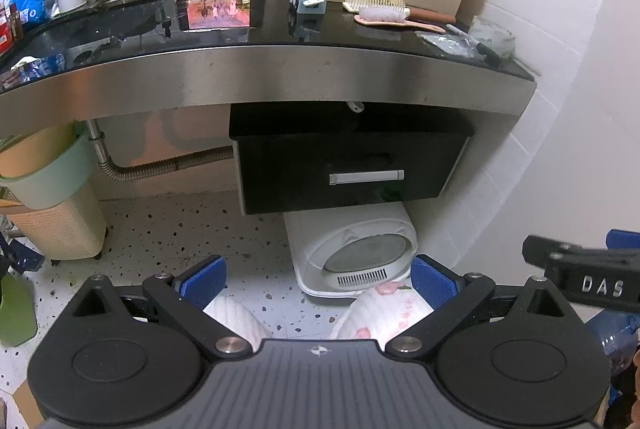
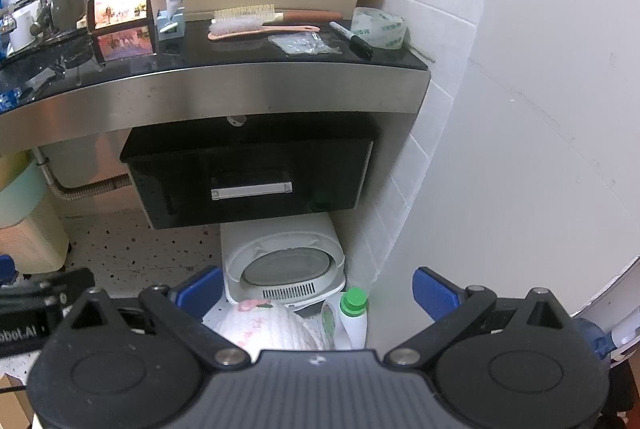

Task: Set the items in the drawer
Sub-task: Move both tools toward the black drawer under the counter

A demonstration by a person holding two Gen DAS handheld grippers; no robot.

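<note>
Both grippers' jaws spread wide, empty

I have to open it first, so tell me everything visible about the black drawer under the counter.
The glossy black drawer hangs beneath the steel-edged black countertop, close to the white tiled wall. Its front looks fully closed and carries one horizontal silver bar handle near the centre. A white appliance stands on the floor below it. Neither gripper touches it.
</note>
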